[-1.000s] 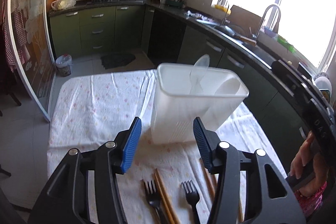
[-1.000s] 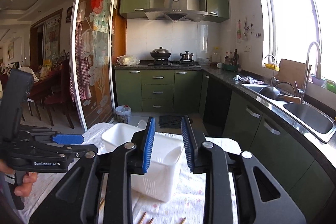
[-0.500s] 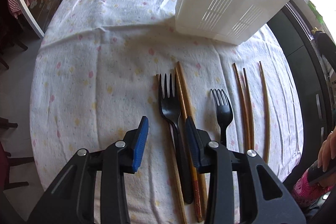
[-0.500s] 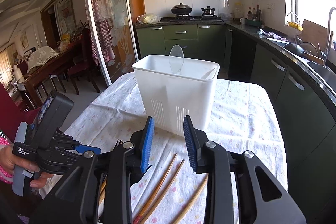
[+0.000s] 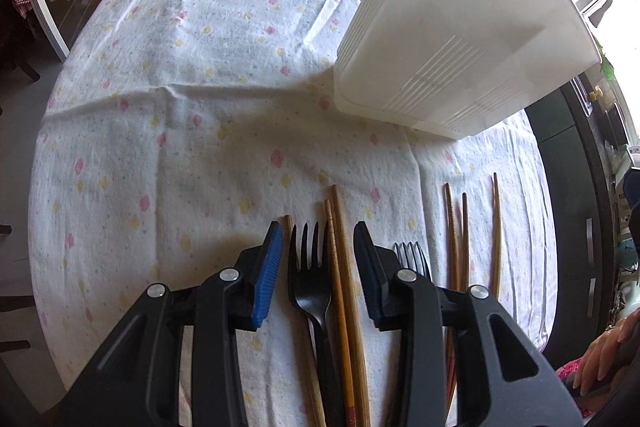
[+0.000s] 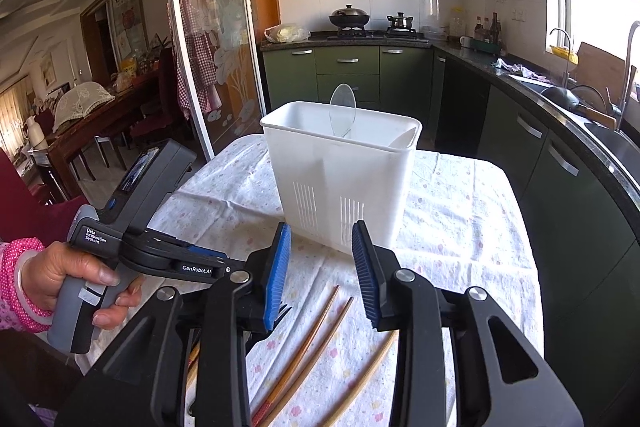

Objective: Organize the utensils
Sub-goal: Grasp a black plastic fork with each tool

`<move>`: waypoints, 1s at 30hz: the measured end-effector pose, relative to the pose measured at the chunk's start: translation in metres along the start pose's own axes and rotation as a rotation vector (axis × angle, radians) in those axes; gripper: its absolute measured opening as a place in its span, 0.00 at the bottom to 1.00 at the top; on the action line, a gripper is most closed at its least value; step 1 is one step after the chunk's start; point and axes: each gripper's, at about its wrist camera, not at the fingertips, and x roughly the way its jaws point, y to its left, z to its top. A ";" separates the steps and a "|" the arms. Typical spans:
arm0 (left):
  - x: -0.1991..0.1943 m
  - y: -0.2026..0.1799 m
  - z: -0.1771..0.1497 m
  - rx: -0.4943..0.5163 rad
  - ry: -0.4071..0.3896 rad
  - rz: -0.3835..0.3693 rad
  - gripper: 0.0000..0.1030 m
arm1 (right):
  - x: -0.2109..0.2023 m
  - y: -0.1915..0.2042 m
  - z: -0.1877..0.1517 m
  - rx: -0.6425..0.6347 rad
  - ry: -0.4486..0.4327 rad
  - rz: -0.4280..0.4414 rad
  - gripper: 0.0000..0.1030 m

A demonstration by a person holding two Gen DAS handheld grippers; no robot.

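My left gripper (image 5: 318,231) points down at the table, open, its pads either side of a black fork (image 5: 310,287) and two chopsticks (image 5: 340,259) without pressing on them. A second black fork (image 5: 412,253) is half hidden behind its right finger. Three more chopsticks (image 5: 460,235) lie further right. The white utensil holder (image 5: 460,39) stands beyond, and it holds a clear spoon (image 6: 343,107). My right gripper (image 6: 322,227) hovers open and empty in front of the holder (image 6: 340,179), above the chopsticks (image 6: 316,331).
A floral cloth (image 5: 192,99) covers the table, bare on its left half. A person's hand (image 6: 80,275) holds the left device at the table's near left edge. Green cabinets and a dark counter with a sink (image 6: 600,123) run along the right.
My left gripper tipped downward and sank close over the fork and chopsticks, with its jaws narrower than before. The right gripper tilted down, so the holder and chopsticks came into its view.
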 end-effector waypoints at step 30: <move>-0.045 -0.027 -0.006 0.154 -0.146 0.030 0.02 | 0.123 0.035 -0.063 0.070 0.465 0.136 0.43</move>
